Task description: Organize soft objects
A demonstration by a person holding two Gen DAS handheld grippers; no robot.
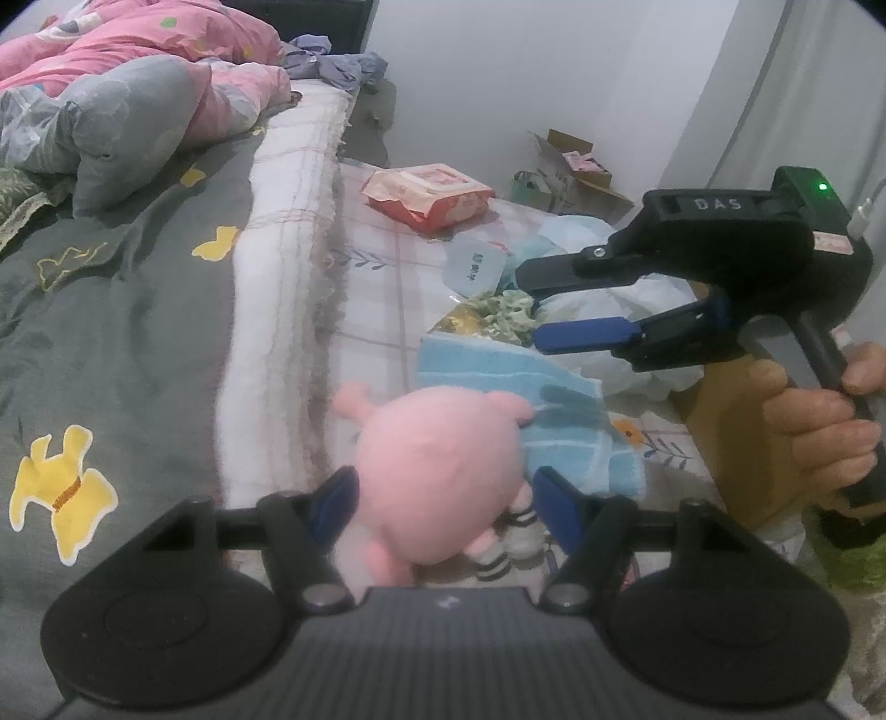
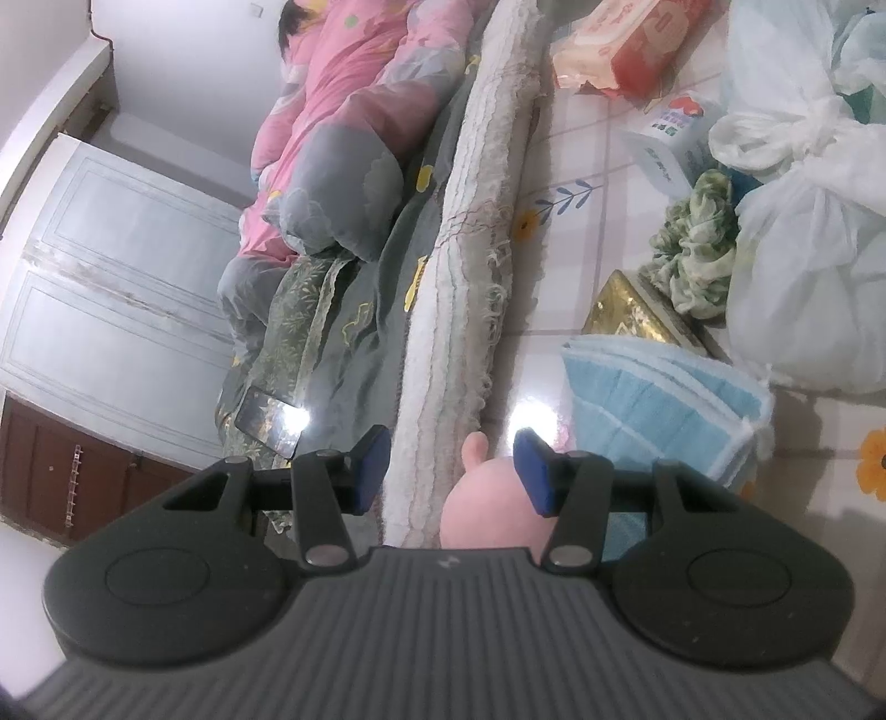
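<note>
Pink plush toy (image 1: 437,459) lies on the flower-print sheet (image 1: 382,310), just beside the white fringed blanket edge (image 1: 277,332) at its 9 o'clock. Its round body sits between the fingers of the left gripper (image 1: 440,501). Left fingers spread; blue pads stand at either side of the body, at 9 and 3 o'clock. Left pad looks to be touching or nearly touching the plush; a clear gap shows at the right pad. Cannot tell if any pressure is on it. Striped legs of the toy show near the right pad, at 5 o'clock from the body.

Folded blue towel (image 1: 531,404) lies at 1 to 3 o'clock of the toy, one pink ear resting against it.

Right gripper (image 1: 529,304) hangs above the towel, at 1 o'clock from the toy, well apart from it, held by a hand (image 1: 814,426). Its fingers are spread, nothing between them. In the right wrist view the same gripper (image 2: 451,468) looks down past the toy (image 2: 493,498), which shows low between the pads but below them, not touched.

Beyond the towel, at 12 o'clock: green-and-white crumpled cloth (image 2: 692,249), white plastic bags (image 2: 803,249), red-and-pink wipes pack (image 1: 426,194). A grey quilt with yellow dogs (image 1: 111,343) covers the bed at 9 o'clock, pink bedding (image 1: 138,50) further off at 11 o'clock.
</note>
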